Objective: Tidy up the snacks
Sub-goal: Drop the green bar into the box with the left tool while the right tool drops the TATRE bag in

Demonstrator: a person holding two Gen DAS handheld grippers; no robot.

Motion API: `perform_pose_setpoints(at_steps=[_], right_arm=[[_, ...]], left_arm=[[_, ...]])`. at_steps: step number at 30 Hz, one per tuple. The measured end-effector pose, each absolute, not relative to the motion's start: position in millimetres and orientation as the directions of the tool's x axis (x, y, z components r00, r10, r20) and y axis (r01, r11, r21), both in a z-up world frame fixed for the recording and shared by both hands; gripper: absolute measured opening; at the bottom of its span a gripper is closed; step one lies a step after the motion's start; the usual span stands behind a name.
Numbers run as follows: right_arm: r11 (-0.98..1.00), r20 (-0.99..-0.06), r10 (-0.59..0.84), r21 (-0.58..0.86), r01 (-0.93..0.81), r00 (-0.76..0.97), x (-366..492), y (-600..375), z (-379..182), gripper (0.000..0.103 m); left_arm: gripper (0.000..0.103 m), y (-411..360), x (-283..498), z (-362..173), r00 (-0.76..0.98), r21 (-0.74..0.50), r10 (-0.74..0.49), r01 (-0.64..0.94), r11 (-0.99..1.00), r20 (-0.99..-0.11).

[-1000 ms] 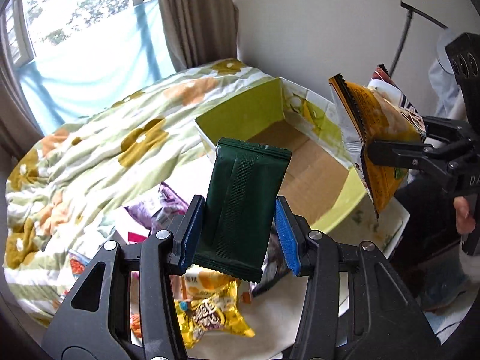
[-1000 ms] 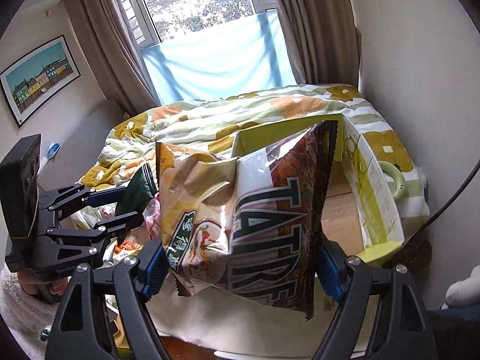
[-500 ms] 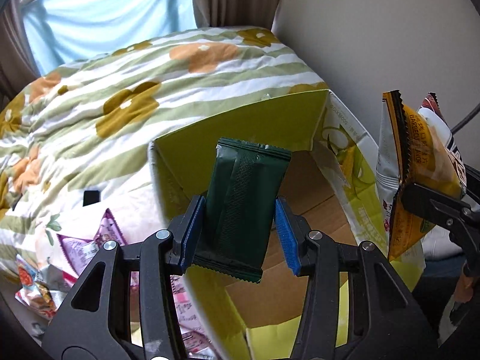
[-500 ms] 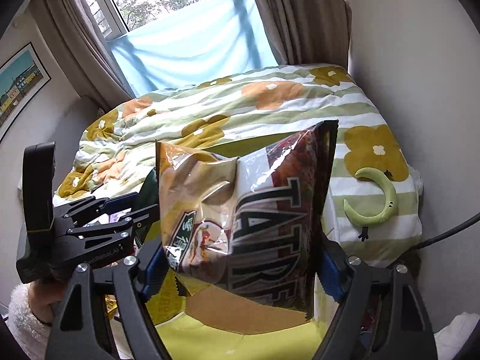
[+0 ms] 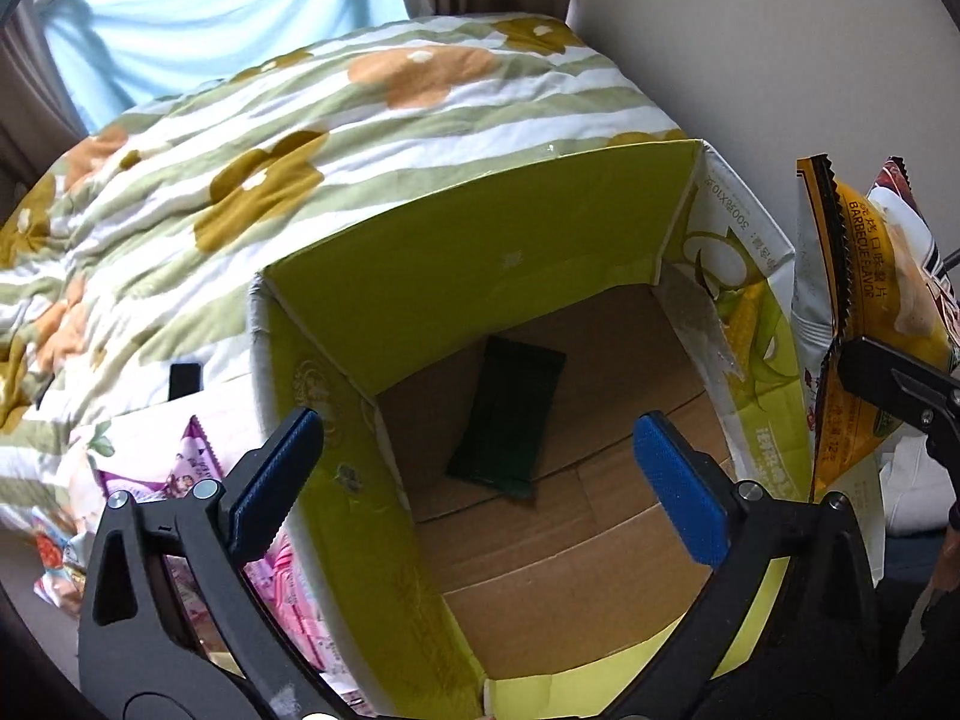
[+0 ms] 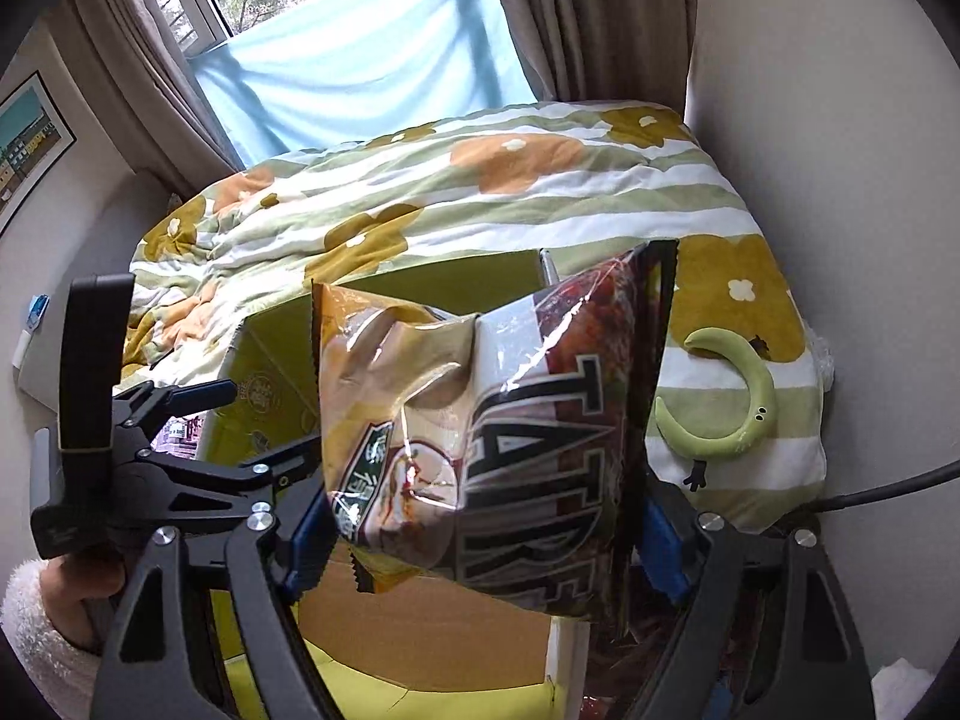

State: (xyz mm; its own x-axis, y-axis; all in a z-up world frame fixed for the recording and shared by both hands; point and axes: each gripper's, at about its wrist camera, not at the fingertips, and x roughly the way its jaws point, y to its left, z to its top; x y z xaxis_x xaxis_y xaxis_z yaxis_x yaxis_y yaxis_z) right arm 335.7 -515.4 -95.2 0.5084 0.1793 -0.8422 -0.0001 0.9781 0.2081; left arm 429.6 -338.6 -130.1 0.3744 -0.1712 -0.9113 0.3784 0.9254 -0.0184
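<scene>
A green cardboard box (image 5: 468,240) stands open on the bed, also in the right wrist view (image 6: 270,360). A dark green packet (image 5: 510,414) lies on the box floor. My left gripper (image 5: 480,480) is open and empty, hovering over the box opening; it shows from the side in the right wrist view (image 6: 240,420). My right gripper (image 6: 480,540) is shut on two chip bags (image 6: 492,420) held upright at the box's right edge. The bags also show in the left wrist view (image 5: 864,324).
A flowered green-striped duvet (image 5: 300,120) covers the bed. Loose snack packets (image 5: 180,480) lie left of the box. A green crescent toy (image 6: 720,408) lies on the bed at the right. A wall is close on the right, a window behind.
My left gripper opened and let go of the dark green packet, which dropped to the box floor. Both grippers moved closer over the box.
</scene>
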Motion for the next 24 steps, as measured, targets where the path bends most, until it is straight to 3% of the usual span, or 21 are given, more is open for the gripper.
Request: perform_pose_setpoints(at_steps=[8,16,17,19,24], right_arm=[[0.972,-0.827,0.224,0.227,-0.058,0.515,356,-495,-89,0.082],[0.966,-0.868,0.258,0.231,-0.114,0.425,396,-466,-123,0.082],[0.969,-0.871,0.248,0.217,-0.121,0.424,399,-464,-127,0.083],[0.974,-0.858,0.224,0.188,-0.123,0.463,399,-462,-130,0.103],[0.973,-0.848,0.23,0.206,-0.103,0.478,386,-469,-130,0.103]], left_arm=[[0.102,-300,400,-103,0.415,-0.031,-0.159,0.299,0.954,-0.896],[0.102,-276,389,-105,0.441,0.022,-0.085,0.232,0.972,-0.893],[0.102,-272,388,-105,0.441,0.014,-0.088,0.225,0.974,-0.893],[0.102,-266,385,-105,0.448,0.011,-0.086,0.21,0.978,-0.89],[0.102,-262,379,-107,0.446,0.023,-0.074,0.21,0.978,-0.892]])
